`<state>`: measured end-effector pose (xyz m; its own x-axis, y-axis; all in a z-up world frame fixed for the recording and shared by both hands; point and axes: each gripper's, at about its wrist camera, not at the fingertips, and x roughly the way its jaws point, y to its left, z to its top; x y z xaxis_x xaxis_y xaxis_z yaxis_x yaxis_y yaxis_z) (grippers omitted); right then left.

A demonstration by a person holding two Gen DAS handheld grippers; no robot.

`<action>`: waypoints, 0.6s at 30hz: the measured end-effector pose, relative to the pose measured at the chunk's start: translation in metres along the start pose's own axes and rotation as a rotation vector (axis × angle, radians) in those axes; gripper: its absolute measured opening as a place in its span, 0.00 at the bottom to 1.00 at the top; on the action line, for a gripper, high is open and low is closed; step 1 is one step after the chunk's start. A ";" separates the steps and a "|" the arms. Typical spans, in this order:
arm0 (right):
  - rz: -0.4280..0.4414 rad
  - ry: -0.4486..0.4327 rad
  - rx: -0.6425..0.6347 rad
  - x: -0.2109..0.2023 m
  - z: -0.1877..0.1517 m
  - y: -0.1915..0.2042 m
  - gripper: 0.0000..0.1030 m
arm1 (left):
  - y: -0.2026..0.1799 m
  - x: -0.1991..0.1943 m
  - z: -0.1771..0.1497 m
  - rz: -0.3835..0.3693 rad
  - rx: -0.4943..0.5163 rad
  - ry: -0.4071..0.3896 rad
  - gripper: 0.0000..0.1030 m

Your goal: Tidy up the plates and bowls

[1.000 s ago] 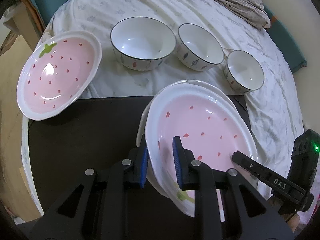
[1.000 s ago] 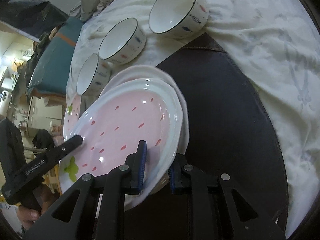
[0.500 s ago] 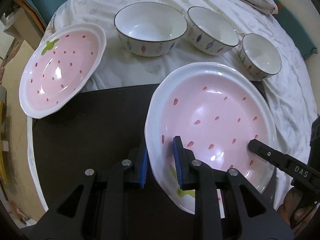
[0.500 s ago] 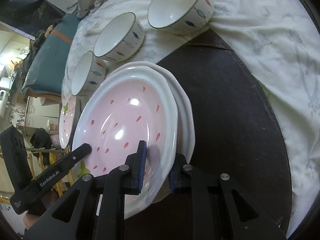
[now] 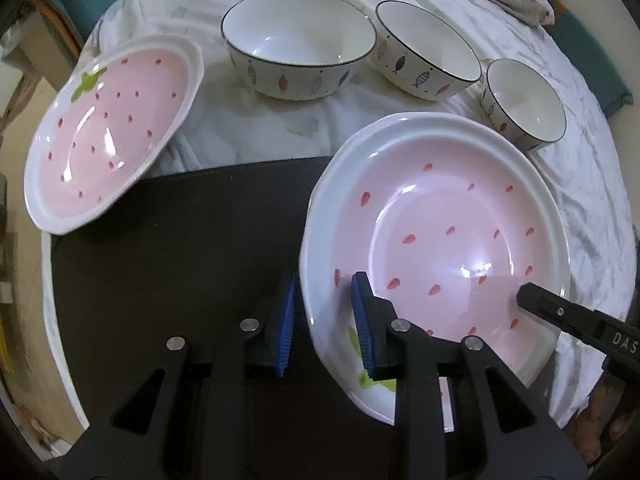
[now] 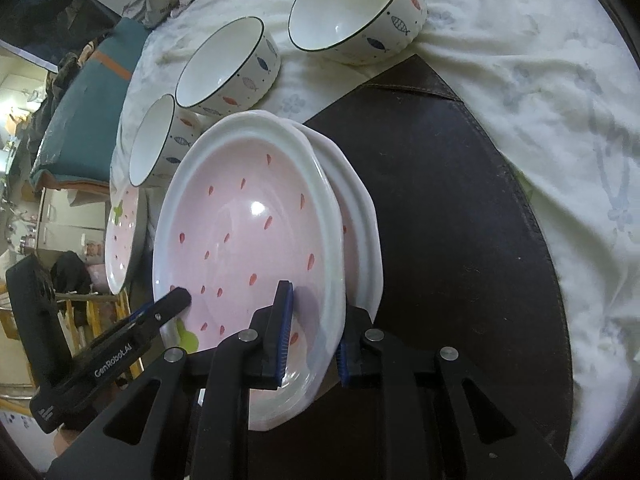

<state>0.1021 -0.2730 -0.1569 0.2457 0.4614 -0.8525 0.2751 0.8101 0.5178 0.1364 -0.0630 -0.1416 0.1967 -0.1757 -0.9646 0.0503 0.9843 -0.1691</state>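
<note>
Both tongs hold one strawberry plate

Left tongs and right tongs each straddle the rim of the top strawberry plate, above the lower plate on the dark mat; three bowls at 12 o'clock.

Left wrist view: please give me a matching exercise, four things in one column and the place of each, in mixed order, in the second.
Things
1. largest bowl
2. smallest bowl
3. top plate
4. dark mat

Places
A. right end of the bowl row
B. under the stacked plates
C. rim between the fingers of the left gripper and the right gripper
D. left end of the bowl row

Pairs: 1-D, 2-A, 3-C, 4-B
</note>
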 end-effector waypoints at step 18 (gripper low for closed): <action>-0.020 -0.120 0.001 -0.048 0.010 -0.016 0.23 | -0.002 0.000 -0.001 0.016 -0.017 -0.003 0.25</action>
<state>0.0955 -0.3121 -0.1236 0.3493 0.3983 -0.8482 0.2820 0.8185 0.5005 0.1354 -0.0652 -0.1416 0.2001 -0.1604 -0.9666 0.0301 0.9870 -0.1576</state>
